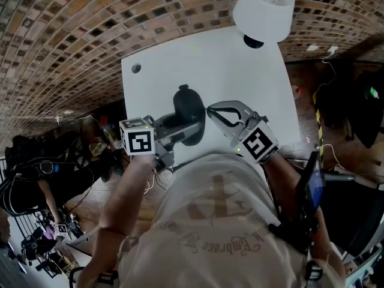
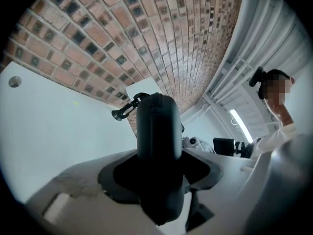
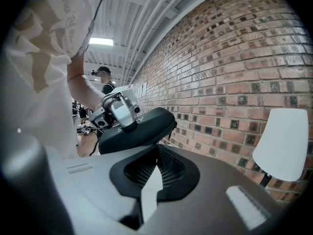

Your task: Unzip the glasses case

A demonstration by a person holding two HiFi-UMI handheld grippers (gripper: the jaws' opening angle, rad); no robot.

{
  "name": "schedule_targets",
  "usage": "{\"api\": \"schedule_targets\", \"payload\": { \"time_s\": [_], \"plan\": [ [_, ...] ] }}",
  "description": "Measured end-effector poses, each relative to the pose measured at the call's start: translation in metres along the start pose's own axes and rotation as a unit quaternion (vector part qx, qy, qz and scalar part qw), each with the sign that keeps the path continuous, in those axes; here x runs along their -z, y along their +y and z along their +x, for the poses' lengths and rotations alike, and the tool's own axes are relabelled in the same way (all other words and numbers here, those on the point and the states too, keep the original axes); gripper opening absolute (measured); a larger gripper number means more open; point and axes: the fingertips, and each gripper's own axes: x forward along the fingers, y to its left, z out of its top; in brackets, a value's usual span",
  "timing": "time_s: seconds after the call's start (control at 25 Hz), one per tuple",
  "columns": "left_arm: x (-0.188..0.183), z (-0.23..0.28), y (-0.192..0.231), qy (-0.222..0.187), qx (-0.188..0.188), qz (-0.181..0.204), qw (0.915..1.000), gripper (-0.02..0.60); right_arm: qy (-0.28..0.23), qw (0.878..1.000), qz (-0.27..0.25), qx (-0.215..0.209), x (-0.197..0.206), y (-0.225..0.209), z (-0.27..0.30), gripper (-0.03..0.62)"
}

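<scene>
Our left hand-held gripper [image 1: 180,128] is clamped across the dark glasses case [image 1: 188,104]. Its jaws stand wide around the body and hold it up off the white worktop [image 1: 240,77]. To the right, our right hand-held gripper [image 1: 211,109] has its jaws fully together, tips at the case's edge. We cannot tell whether they pinch the zip pull. No gap shows along the seam, so we judge the case secured but the unzipping not yet done.
</scene>
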Motion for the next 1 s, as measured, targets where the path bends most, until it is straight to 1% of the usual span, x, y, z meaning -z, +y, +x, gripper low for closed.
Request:
{"api": "schedule_targets", "payload": {
  "time_s": [0.12,0.24,0.4,0.56,0.76,0.88,1.0],
  "plan": [
    [0.008,0.002,0.000,0.033,-0.004,0.022,0.9992,0.265,0.001,1.000,-0.004,0.003,-0.001,-0.005,-0.002,0.008],
    [0.016,0.002,0.001,0.069,-0.003,0.047,0.9965,0.265,-0.001,1.000,-0.008,0.008,-0.004,-0.009,-0.004,0.008],
    [0.027,0.000,0.002,0.117,-0.005,0.071,0.9906,0.265,0.005,1.000,-0.021,0.007,-0.005,-0.011,-0.004,0.008],
    [0.036,-0.003,0.004,0.158,-0.003,0.084,0.9839,0.265,0.006,0.999,-0.031,0.002,-0.004,-0.008,-0.005,0.008],
    [0.040,-0.007,0.006,0.206,-0.008,0.113,0.9720,0.262,0.008,0.999,-0.048,-0.005,-0.005,-0.006,-0.005,0.009],
    [0.044,-0.009,0.008,0.240,-0.014,0.138,0.9607,0.261,0.011,0.998,-0.067,-0.015,-0.006,-0.005,-0.005,0.008],
    [0.046,-0.010,0.009,0.268,-0.011,0.151,0.9513,0.259,0.016,0.995,-0.091,-0.029,-0.007,-0.006,-0.006,0.009]
  ]
}}
